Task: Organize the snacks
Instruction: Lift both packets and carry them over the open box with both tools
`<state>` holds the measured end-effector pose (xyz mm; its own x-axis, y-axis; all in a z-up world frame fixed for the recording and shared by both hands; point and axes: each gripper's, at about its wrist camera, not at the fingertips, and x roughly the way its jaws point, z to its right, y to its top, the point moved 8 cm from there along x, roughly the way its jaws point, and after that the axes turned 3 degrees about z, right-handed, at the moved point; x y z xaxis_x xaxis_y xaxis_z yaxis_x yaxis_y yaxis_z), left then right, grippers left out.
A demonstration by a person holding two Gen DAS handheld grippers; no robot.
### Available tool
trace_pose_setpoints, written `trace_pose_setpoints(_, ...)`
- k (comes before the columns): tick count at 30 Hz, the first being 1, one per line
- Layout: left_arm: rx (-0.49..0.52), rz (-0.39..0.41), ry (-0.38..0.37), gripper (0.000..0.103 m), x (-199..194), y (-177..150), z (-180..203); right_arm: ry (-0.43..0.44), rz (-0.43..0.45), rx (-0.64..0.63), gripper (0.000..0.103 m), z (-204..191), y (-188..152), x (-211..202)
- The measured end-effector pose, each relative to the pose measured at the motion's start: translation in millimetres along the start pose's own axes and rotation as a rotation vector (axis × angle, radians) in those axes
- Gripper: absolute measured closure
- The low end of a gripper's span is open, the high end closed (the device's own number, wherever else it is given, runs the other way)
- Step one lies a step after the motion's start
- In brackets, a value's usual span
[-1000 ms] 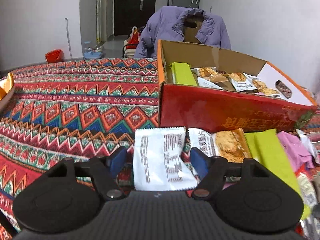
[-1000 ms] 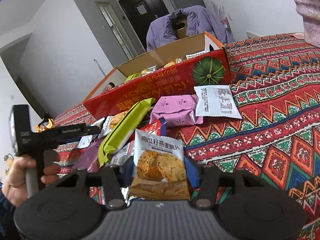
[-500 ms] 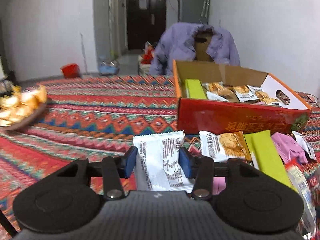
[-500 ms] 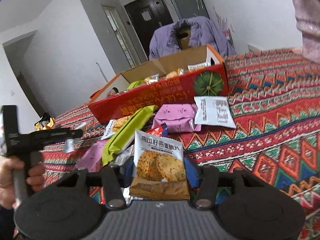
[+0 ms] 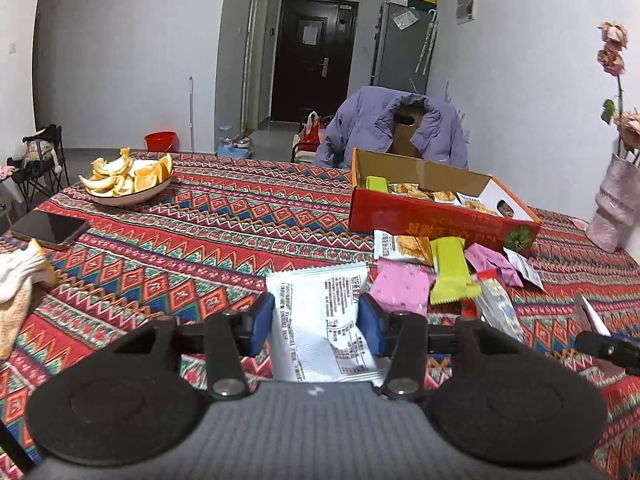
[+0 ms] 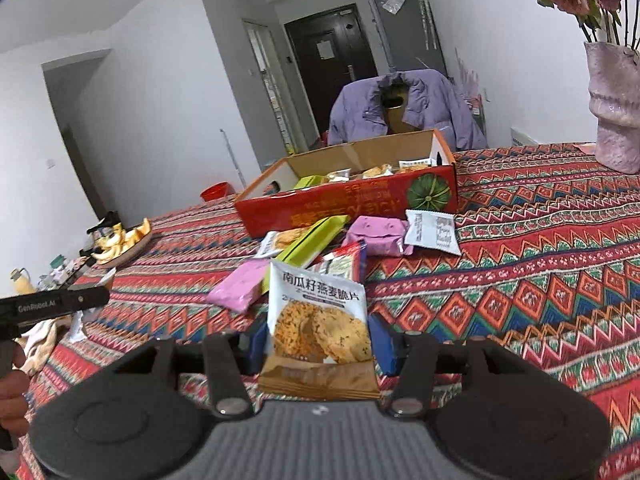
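Nearest to me, my left gripper (image 5: 316,322) is clamped on a white packet (image 5: 320,320), printed back up, its blue pads (image 5: 262,322) pressing both side edges. My right gripper (image 6: 318,338) is likewise clenched on an oat crisp packet (image 6: 318,320), held upright with the picture facing me. Both packets sit well short of the red box (image 5: 432,218), on my side of it, and look to be off the tablecloth (image 5: 180,240).

What worries me is the grip itself: these wrappers are slick, air-filled film, pinched only at the edges. I judge that a quick swing toward the box could let one slide or twist out between the pads and drop onto the loose pile in front of the box. Squeezing harder risks crushing the crisps inside.

Just in front of the box lie a green bar (image 5: 450,270), pink packets (image 5: 402,286) and another crisp packet (image 5: 402,246). Carrying low, I could drag these about or snag the near wall of the box.

Both my grippers point roughly level toward the box, the left one to the left of it, the right one more squarely before it. If both move in at once, they may collide over the opening, since the box already holds several packets
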<state>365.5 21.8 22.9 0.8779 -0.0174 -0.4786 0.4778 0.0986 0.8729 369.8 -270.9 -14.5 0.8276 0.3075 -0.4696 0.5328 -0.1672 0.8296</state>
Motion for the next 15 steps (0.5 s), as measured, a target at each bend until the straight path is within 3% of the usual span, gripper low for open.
trace_pose_setpoints(7,0.007,0.033,-0.016,0.056,-23,1,6,0.014,0.039,-0.017,0.052,-10,0,-27)
trace_pose_setpoints(15,0.031,0.052,-0.066,0.056,-6,31,25,0.064,0.061,-0.001,0.052,-5,26,-32)
